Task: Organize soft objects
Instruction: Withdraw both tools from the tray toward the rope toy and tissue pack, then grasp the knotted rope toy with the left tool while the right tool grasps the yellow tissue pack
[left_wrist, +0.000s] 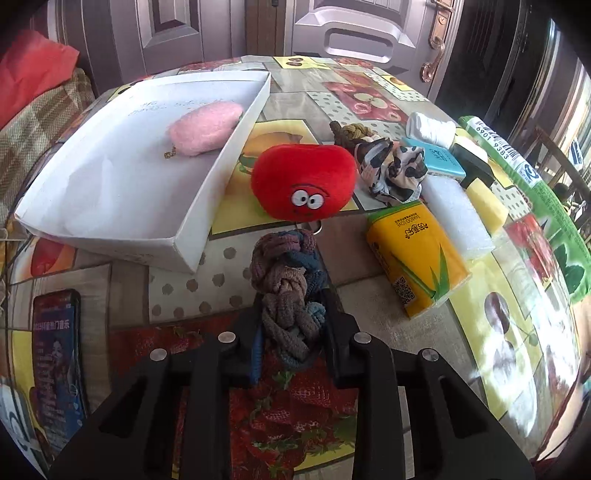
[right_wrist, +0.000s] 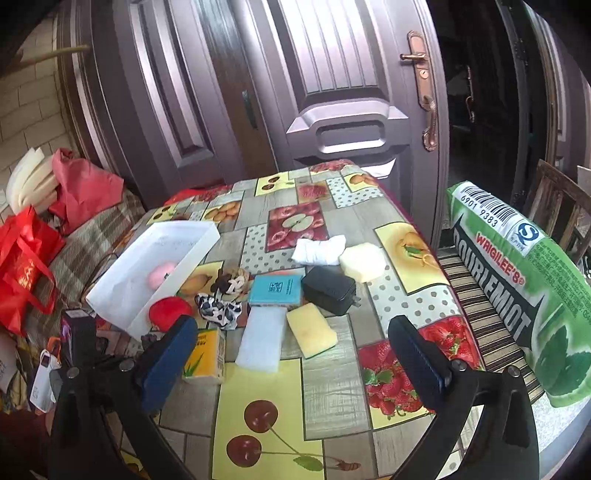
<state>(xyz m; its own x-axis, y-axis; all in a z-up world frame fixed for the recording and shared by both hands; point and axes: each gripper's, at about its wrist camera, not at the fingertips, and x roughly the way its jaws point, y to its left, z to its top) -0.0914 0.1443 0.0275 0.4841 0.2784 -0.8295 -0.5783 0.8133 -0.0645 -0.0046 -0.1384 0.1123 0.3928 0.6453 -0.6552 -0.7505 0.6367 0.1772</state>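
Fruit-print tablecloth (right_wrist: 325, 384), purple door (right_wrist: 332, 92) behind; left hand-held gripper (left_wrist: 291, 314) clamps braided bundle (left_wrist: 286, 291), right (right_wrist: 295, 354) wide.

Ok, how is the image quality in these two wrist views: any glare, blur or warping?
Left wrist view: strong fisheye bend, glare washing out the tablecloth at right; the braided hair ties in the left tool are sharp. Right wrist view: door bowed, doorway beyond dark, white box overexposed, right tool pads crisp.
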